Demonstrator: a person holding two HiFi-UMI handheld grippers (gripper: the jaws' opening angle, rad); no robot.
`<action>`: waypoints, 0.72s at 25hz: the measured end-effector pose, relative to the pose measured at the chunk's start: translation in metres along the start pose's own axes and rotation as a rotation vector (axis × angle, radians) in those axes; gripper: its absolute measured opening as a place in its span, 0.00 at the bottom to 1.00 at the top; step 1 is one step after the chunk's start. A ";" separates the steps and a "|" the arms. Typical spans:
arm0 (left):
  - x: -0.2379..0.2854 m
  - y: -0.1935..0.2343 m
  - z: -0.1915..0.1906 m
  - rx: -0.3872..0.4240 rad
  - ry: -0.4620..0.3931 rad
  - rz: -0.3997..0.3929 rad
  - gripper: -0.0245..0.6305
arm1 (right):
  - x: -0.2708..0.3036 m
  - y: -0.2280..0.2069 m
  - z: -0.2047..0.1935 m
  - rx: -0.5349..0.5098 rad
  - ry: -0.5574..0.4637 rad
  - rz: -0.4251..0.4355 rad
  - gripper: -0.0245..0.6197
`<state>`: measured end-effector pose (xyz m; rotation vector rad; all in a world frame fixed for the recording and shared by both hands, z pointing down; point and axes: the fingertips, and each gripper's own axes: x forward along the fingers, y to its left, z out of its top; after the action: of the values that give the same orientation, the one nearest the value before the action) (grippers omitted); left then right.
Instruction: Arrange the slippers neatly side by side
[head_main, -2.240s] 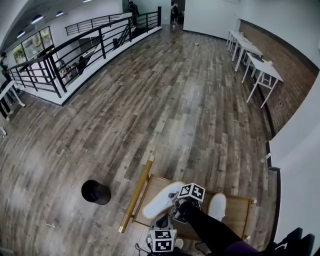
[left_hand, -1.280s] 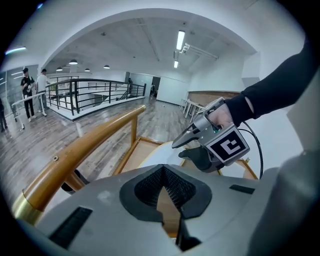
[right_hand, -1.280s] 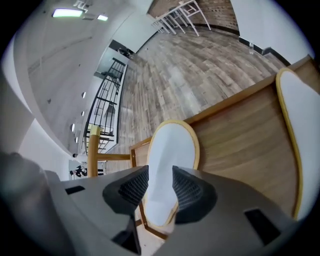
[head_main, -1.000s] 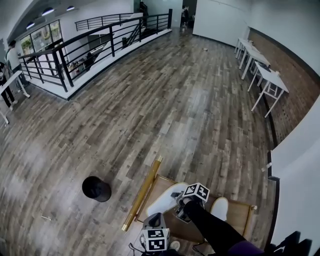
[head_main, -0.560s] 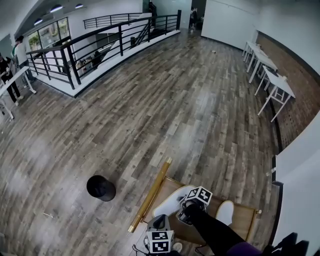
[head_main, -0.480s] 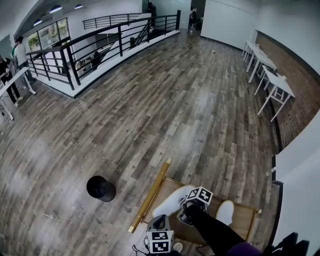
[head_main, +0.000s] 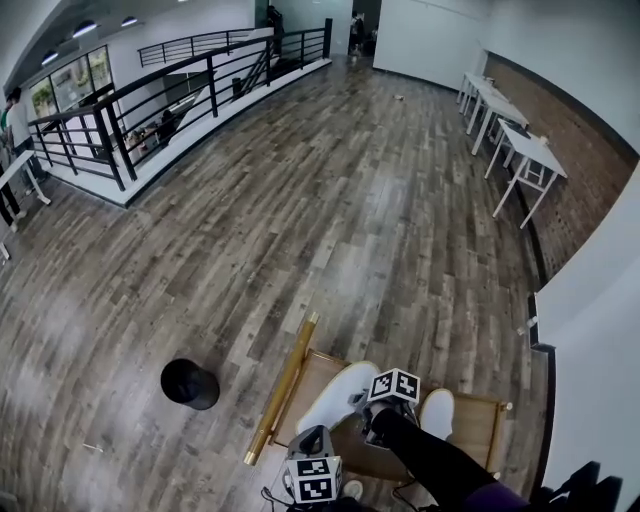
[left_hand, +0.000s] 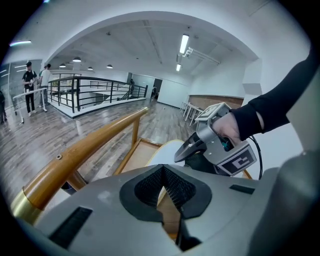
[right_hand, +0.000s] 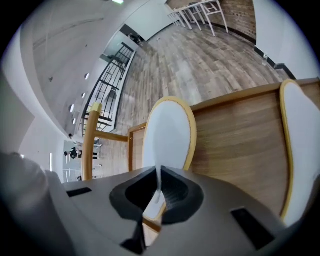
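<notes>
The jaws of the right gripper (right_hand: 159, 176) have just been closing and now pinch a thin white edge of a slipper (right_hand: 170, 132). From that pinch the slipper's white sole with its yellow rim stretches away toward twelve o'clock, lying flat on the wooden desk (right_hand: 240, 135). The second slipper (right_hand: 302, 150), of the same white and yellow, lies on the same boards at three o'clock of the first. It is apart from it, with bare wood between the two.

The left gripper (left_hand: 163, 172) hovers at the near edge of the desk, at about seven o'clock of the right one. Its jaws are pressed together with nothing between them. From its side I see a hand (left_hand: 235, 127) in a black sleeve clasping the right gripper's handle.

A gold rail (left_hand: 85, 150) runs along the desk's nine o'clock side. Farther out toward nine o'clock, a black round object (head_main: 190, 384) stands on the plank floor (head_main: 330, 200). White tables (head_main: 520, 150) line the brick wall at two o'clock, and a black railing (head_main: 150, 95) edges the floor at ten o'clock.
</notes>
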<state>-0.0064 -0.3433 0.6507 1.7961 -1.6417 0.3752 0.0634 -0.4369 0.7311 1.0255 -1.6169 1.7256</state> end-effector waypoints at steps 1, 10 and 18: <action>0.000 -0.004 0.000 0.005 0.001 -0.007 0.04 | -0.006 0.000 0.000 -0.021 0.005 0.014 0.05; 0.004 -0.052 0.001 0.072 0.003 -0.077 0.04 | -0.073 -0.025 0.014 -0.138 0.059 0.139 0.05; 0.009 -0.096 -0.004 0.134 0.022 -0.149 0.04 | -0.122 -0.065 0.009 -0.172 0.119 0.179 0.05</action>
<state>0.0879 -0.3486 0.6330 1.9917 -1.4872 0.4445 0.1852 -0.4259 0.6668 0.7026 -1.7891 1.6903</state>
